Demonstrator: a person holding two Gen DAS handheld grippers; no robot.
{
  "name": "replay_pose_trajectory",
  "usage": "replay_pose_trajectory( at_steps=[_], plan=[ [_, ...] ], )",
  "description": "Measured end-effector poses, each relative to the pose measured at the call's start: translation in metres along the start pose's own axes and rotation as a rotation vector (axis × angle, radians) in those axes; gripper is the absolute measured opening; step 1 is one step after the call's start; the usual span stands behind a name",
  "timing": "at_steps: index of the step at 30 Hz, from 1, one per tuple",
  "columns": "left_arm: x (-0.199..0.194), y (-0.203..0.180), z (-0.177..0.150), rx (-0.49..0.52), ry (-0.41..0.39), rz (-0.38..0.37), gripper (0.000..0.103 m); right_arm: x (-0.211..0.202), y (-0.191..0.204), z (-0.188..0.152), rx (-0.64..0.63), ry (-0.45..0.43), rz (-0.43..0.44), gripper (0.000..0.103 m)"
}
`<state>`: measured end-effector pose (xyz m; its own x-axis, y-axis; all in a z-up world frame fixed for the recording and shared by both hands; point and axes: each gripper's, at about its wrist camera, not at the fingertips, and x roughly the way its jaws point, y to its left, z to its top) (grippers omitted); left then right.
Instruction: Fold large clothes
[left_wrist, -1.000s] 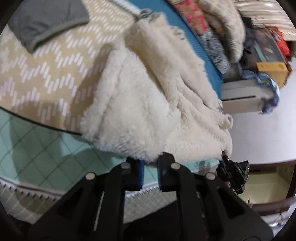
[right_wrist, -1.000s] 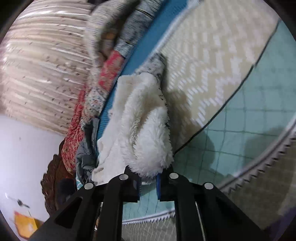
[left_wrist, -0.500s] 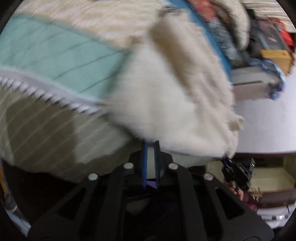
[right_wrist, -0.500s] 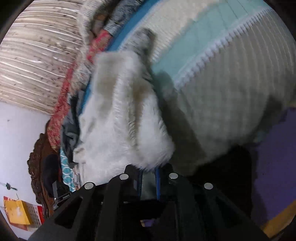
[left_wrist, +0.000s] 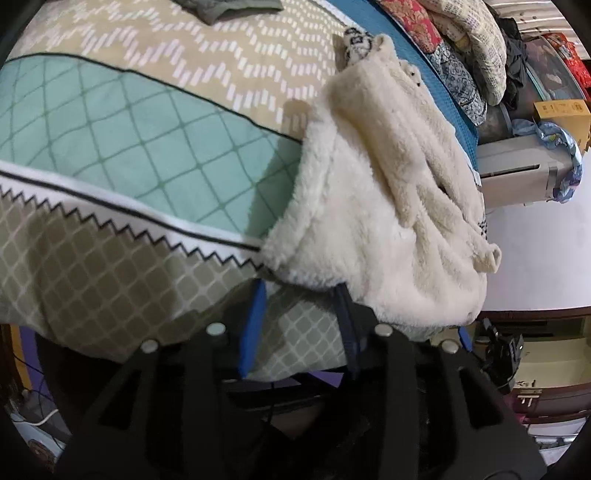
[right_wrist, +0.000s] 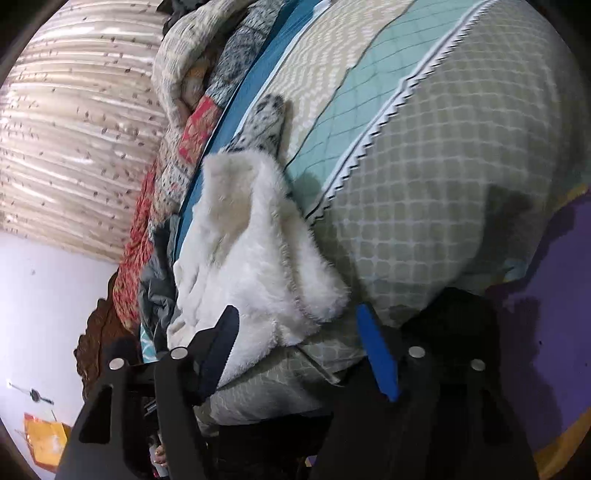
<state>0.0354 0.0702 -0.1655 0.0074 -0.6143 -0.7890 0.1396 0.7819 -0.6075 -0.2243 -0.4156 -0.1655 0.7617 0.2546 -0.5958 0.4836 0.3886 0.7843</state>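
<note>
Already the fleece coat (left_wrist: 376, 206) lies bundled on the bed (left_wrist: 122, 147) near its close edge — roughly folded, not yet neat. The left hand-held gripper (left_wrist: 299, 325) is opening, nothing pinched; the right hand-held gripper (right_wrist: 295, 350) looks wide though closing — empty too.

Soft indoor light, fisheye views, slight blur.
You had even, diffuse light with no glare; the fleece (left_wrist: 388, 221) threw a soft shadow onto the bedspread (left_wrist: 129, 155), and your grippers' shadows darkened its near edge. Both views bent hard toward black rims. The fleece pile smeared a little in the right view; the far clutter was soft.
</note>
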Motion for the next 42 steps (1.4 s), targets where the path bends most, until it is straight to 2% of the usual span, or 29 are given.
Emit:
replay_pose_trajectory(
  at_steps=[3,8,15,20,25,28,32,34,35,36,38,39,42],
  plan=[
    [0.002,0.004,0.005,-0.017,0.009,-0.007,0.039,0.006,-0.001,0.000,0.026,0.014,0.028,0.031],
    [-0.012,-0.004,0.006,0.002,-0.011,-0.054,0.039,0.024,0.017,-0.001,-0.025,0.057,0.033,0.031],
    [-0.020,0.009,0.013,-0.043,-0.045,-0.030,0.048,0.030,0.015,0.003,-0.002,0.059,0.026,0.031],
    [0.005,0.006,0.014,-0.029,0.010,0.005,0.049,0.033,0.004,0.004,0.043,0.038,0.007,0.031],
    [0.015,-0.003,0.017,-0.001,0.017,0.030,0.049,0.042,0.003,0.001,0.063,0.032,0.002,0.031],
    [0.019,-0.008,0.015,0.037,0.016,0.080,0.049,0.043,0.003,0.002,0.068,0.029,0.003,0.031],
    [0.022,-0.022,0.007,0.120,-0.014,0.172,0.049,0.041,0.019,-0.002,-0.044,-0.009,-0.047,0.031],
    [0.024,-0.028,0.003,0.150,-0.029,0.210,0.049,0.043,0.032,-0.004,-0.107,-0.005,-0.051,0.038],
    [0.025,-0.031,0.002,0.159,-0.034,0.224,0.049,0.044,0.035,-0.005,-0.123,-0.001,-0.049,0.047],
    [0.025,-0.033,0.000,0.172,-0.043,0.243,0.042,0.045,0.038,-0.005,-0.138,0.003,-0.055,0.058],
    [0.023,-0.035,-0.001,0.192,-0.041,0.243,0.023,0.045,0.042,-0.005,-0.158,0.015,-0.064,0.070],
    [0.021,-0.034,-0.001,0.190,-0.039,0.232,0.015,0.043,0.041,-0.005,-0.160,0.014,-0.072,0.073],
    [0.007,-0.033,-0.002,0.174,-0.044,0.197,0.011,0.031,0.044,-0.007,-0.178,-0.011,-0.101,0.077]
  ],
)
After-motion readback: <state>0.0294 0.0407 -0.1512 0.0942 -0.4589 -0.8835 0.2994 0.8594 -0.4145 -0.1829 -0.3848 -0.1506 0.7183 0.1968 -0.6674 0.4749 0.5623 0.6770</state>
